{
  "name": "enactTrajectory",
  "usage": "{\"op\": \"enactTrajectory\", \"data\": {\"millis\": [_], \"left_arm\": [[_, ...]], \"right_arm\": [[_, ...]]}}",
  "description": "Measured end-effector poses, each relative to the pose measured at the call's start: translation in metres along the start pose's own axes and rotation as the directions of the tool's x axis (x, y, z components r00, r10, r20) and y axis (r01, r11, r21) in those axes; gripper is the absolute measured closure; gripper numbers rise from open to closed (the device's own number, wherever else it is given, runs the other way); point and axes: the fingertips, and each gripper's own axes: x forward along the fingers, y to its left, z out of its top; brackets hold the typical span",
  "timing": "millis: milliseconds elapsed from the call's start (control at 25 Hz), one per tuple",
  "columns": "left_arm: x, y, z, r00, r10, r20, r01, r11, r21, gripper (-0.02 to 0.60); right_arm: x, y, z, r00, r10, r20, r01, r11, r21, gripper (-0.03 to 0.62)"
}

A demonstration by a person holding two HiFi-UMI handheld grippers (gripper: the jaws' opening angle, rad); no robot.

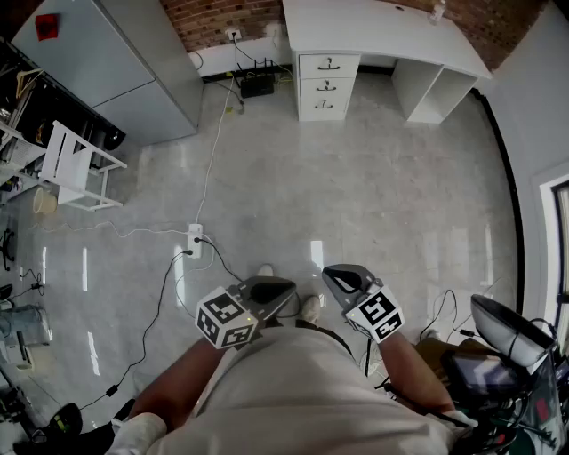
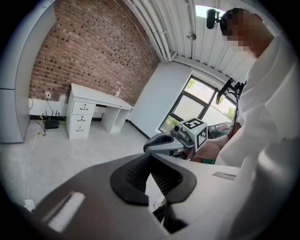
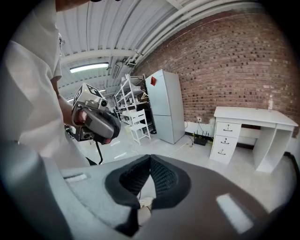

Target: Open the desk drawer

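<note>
The white desk drawers (image 1: 325, 85), a stack of three with dark handles, sit in the left end of a white flat-topped desk (image 1: 391, 31). The desk stands against the red brick wall (image 1: 222, 12) at the far side of the room. From here all three fronts look flush, none pulled out.

They are well apart from both of my grippers, with a wide stretch of glossy grey floor (image 1: 356, 195) between. My left gripper (image 1: 264, 286) and right gripper (image 1: 345, 277) are held side by side, near each other, just in front of the person's body.

In the left gripper view the jaws meet at their tips with nothing between them, and the drawers (image 2: 79, 119) show small, off to the left. In the right gripper view the jaws are likewise closed together and empty, with the drawers (image 3: 222, 140) off to the right.

A tall grey cabinet (image 1: 116, 62) stands left of the desk. A white power strip (image 1: 195, 240) lies on the floor, nearer the grippers than the desk.
</note>
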Motion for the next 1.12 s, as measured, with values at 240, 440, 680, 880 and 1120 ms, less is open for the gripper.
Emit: {"op": "enactTrajectory", "data": {"millis": [240,440,680,880,1120], "left_arm": [[-0.028,0.002,-0.007,0.999,0.018,0.034,-0.018,1.000,-0.012,0.577],[-0.060,0.025,0.010,0.996,0.009,0.083,-0.010,1.000,0.013,0.577],[-0.114,0.070,0.017,0.993,-0.020,0.114,0.017,1.000,0.027,0.577],[-0.154,0.110,0.015,0.996,-0.055,0.076,0.051,0.997,0.052,0.577],[-0.151,0.158,0.018,0.996,-0.084,0.039,0.081,0.995,0.064,0.577]], "right_arm": [[0.006,0.024,0.013,1.000,0.018,-0.009,-0.019,0.999,-0.037,0.591],[0.037,0.038,0.035,1.000,0.000,-0.031,-0.002,0.998,-0.057,0.591],[0.096,0.055,0.070,0.999,-0.043,-0.006,0.043,0.999,-0.002,0.591],[0.140,0.055,0.098,0.995,-0.100,0.023,0.098,0.990,0.103,0.574],[0.174,0.041,0.104,0.989,-0.145,0.009,0.143,0.981,0.135,0.566]]}}
